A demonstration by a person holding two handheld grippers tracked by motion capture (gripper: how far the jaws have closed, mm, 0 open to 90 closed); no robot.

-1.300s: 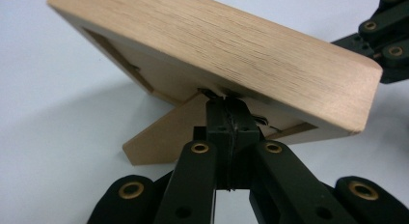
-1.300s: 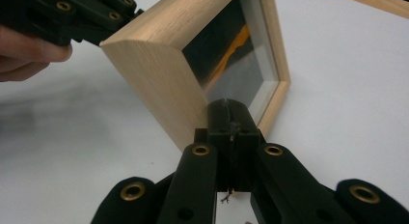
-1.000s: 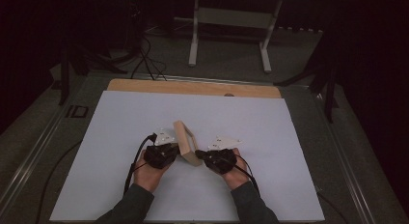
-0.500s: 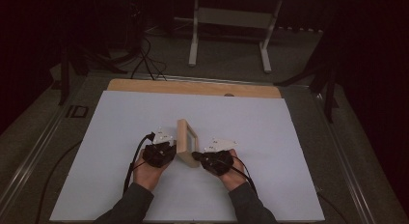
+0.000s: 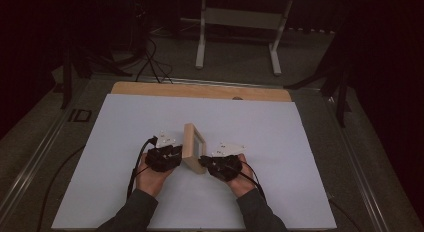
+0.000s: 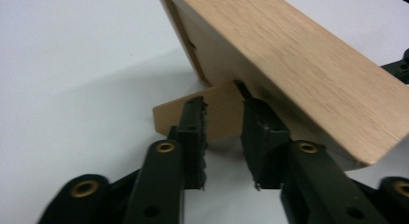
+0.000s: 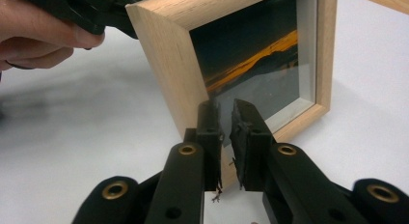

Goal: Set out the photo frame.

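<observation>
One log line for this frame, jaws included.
wooden picture frame upright on white table | left gripper jaws just opening around back stand | right gripper jaws opening at frame's front edge

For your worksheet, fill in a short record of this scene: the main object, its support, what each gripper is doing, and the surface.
Object: wooden picture frame, standing on edge, glass toward the right gripper
Support: fold-out stand at the frame's back
Left gripper: jaws just opened, astride the stand, not pressing
Right gripper: jaws just opened slightly, at the frame's lower edge
Surface: white sheet on the table
</observation>
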